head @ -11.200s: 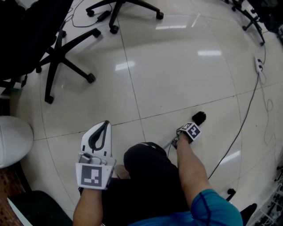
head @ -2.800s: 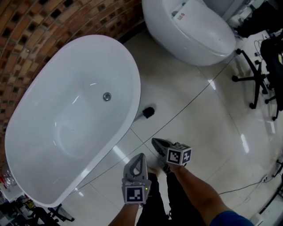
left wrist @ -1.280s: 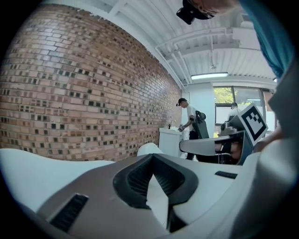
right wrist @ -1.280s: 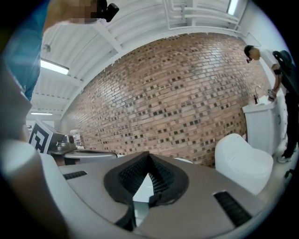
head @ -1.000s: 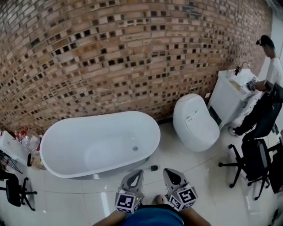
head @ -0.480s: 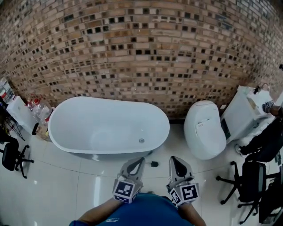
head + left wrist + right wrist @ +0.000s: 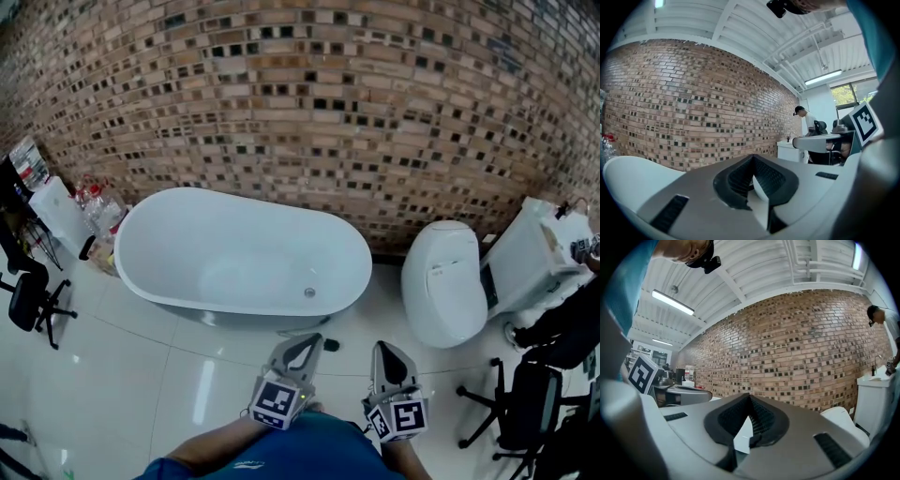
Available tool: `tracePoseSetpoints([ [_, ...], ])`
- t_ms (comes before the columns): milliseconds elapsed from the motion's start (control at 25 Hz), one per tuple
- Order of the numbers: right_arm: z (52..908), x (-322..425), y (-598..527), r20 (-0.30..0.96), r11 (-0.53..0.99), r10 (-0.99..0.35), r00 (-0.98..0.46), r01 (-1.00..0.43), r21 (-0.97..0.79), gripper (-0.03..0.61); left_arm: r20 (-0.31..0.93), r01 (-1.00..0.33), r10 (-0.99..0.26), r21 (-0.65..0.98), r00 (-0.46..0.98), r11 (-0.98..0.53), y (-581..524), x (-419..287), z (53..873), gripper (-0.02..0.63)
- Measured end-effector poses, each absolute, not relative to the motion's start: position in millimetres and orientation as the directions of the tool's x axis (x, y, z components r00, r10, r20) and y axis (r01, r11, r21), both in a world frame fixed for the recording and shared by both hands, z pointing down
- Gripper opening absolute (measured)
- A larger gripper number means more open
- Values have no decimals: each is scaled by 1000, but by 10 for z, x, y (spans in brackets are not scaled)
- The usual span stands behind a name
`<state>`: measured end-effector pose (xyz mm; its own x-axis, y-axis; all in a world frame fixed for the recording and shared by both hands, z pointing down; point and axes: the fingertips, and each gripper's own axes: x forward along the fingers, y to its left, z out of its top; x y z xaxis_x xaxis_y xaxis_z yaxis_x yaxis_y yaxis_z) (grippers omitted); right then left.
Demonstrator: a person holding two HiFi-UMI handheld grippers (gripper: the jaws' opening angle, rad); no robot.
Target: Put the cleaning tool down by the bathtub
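The cleaning tool, a small black brush head, lies on the floor tiles just in front of the white bathtub, near its right end. Its handle is barely visible. Both grippers are held low, close to my body. My left gripper sits just left of the brush and is shut with nothing in it; in its own view the left gripper points at the brick wall. My right gripper is to the right of the brush, also shut and empty, and the right gripper shows closed tips.
A brick wall runs behind the tub. A white toilet and a white cabinet stand at the right. Office chairs stand at both sides, and bottles at the tub's left end. A person stands by the cabinet.
The brush, held by the right gripper long before, now lies by the tub. Over the last second the view shifted a little; both grippers stayed shut and low.
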<state>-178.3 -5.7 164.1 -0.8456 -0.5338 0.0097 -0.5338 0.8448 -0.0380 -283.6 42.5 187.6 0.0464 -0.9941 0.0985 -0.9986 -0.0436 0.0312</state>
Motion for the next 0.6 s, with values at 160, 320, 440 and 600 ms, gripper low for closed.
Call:
tracePoseSetpoints([
  [160,1650,-1757,-24,6,850,-526,-851,-526,-42,-15,98,-999,-995,31,36,-33,472,-2821,1874,-2],
  [320,1638,-1743,5,4,854,-519,-855,-519,-41,-15,97,-999,-995,28,28,-25,515,-2800,1867,-2],
  [440,1652,-1760,41,4,858,-513,-858,-513,-40,-15,95,-999,-995,26,25,-23,540,-2801,1871,-2],
  [600,1662,-1763,86,7,856,-516,-857,-516,-39,-15,95,-999,-995,28,23,-21,584,-2820,1885,-2],
])
